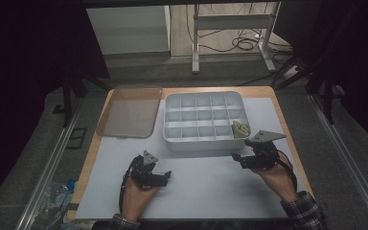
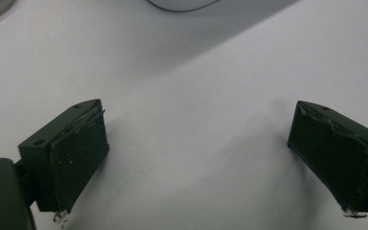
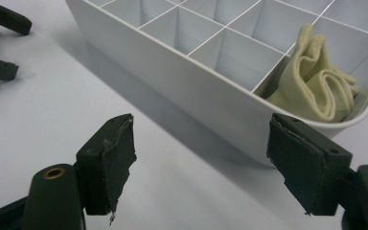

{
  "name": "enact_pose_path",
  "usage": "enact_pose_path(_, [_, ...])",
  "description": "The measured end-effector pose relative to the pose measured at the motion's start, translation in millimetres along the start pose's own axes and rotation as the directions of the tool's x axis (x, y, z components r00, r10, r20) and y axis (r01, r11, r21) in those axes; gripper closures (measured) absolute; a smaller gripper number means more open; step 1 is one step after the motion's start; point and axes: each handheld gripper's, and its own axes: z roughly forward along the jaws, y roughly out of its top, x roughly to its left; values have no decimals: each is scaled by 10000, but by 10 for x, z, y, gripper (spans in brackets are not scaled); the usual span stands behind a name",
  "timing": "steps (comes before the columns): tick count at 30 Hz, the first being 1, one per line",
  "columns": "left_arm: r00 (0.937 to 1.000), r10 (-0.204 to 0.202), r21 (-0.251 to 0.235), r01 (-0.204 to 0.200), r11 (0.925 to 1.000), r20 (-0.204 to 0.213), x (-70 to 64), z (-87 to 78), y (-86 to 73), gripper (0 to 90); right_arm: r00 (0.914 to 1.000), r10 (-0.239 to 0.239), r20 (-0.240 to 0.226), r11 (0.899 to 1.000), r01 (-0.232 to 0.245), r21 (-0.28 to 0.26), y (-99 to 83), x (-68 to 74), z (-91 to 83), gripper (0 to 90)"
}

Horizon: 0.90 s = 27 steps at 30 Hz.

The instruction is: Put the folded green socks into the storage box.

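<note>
Cloth [image 3: 314,79], pale yellow and folded, sits bunched in the near right corner compartment of the white divided tray [image 1: 203,143]; the other compartments look empty. Right tongs [image 3: 201,165] hover just near of that corner, jaws wide apart and holding nothing. Left tongs [image 2: 196,160] rest open over bare table [image 1: 211,191], near left. A clear lid [image 1: 129,111] lies left of the tray. If the cloth is the aim, come down from above and pinch a raised fold, clear of the dividers.
</note>
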Motion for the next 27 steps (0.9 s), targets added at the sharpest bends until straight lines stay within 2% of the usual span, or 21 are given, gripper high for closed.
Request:
enact_pose_path(10, [10000,40,34,-40,10000,7,3,-2,1,60,9998,-199,33,9997,198,149,-102,108,-75,245])
enact_pose_path(27, [10000,24,27,-25,10000,7,2,-2,0,60,9999,115,-107,9988,-110,472,-387,223,-24,240])
